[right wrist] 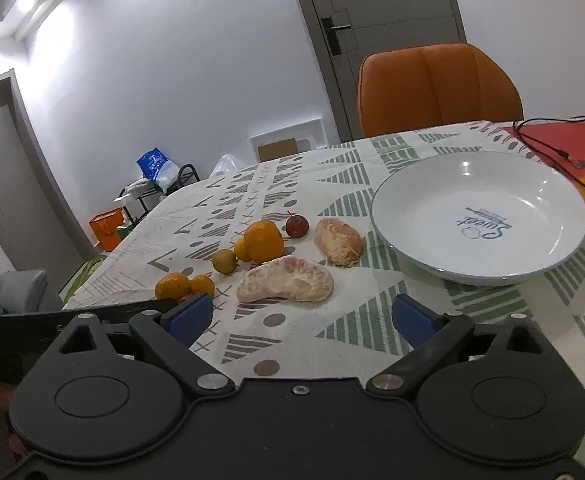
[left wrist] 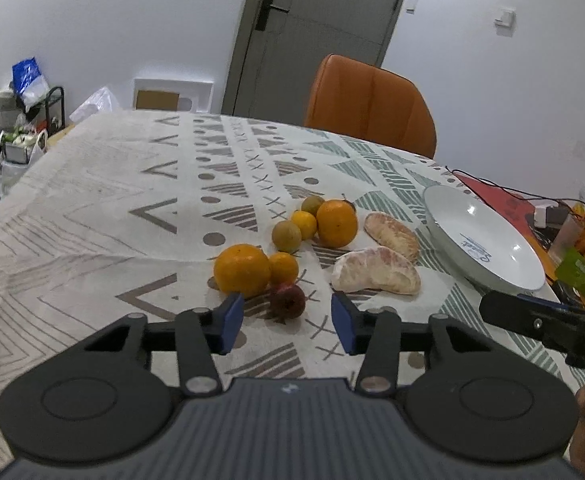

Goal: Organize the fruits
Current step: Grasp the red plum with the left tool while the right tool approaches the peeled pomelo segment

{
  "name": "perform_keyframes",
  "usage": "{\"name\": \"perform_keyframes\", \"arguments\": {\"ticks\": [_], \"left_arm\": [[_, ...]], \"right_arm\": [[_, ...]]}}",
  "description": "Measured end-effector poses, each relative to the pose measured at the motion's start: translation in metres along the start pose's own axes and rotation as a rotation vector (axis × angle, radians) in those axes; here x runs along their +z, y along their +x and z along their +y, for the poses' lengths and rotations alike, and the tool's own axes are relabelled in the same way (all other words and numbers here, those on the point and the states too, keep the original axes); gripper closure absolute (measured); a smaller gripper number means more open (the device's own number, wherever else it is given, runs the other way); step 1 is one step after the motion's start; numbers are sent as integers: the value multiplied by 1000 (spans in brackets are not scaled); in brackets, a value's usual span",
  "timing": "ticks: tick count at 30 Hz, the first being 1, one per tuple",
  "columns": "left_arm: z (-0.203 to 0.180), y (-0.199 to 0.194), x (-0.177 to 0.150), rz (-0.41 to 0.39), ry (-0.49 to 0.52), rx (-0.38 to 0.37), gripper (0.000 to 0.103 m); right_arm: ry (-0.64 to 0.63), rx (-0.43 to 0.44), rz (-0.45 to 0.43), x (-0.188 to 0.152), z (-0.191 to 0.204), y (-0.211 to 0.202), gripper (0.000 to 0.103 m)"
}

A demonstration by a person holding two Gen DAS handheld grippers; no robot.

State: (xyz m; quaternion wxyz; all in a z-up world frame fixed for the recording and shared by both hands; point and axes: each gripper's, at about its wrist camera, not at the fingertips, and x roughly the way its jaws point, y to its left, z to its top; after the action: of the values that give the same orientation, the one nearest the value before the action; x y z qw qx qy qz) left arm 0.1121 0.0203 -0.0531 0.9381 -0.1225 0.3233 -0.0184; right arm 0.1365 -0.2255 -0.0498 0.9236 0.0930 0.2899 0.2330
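Both your left gripper [left wrist: 287, 322] and right gripper [right wrist: 301, 318] hang wide open, fingers empty. Squeeze the peeled pomelo segment [right wrist: 286, 280] hard and it tears — and the round oranges [left wrist: 242, 269] may roll across the bench [left wrist: 92, 208], missing the plate [right wrist: 480, 216].

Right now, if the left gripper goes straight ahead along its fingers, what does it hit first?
Likely the small dark red fruit: it sits just beyond the open left gripper, roughly centred between the fingers. The big orange lies just left of that line. Depth is uncertain.
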Motion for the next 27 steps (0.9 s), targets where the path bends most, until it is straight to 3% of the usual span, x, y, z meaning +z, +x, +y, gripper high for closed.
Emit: {"name": "perform_keyframes", "arguments": {"ticks": [10,12,13,27], "left_arm": [[2,25,2,43,-15,-4,60],[1,28,2,43,-8,-6,79],[1,30,3,48,-14,-3,82],[17,11,12,6,-49,12,82]], "right_arm": [[9,14,40,2,4,26,10],[4,13,49,2,5,31,11],[6,13,55,2,6,34,12],[-15,-54,95,4,20,72,8]]}}
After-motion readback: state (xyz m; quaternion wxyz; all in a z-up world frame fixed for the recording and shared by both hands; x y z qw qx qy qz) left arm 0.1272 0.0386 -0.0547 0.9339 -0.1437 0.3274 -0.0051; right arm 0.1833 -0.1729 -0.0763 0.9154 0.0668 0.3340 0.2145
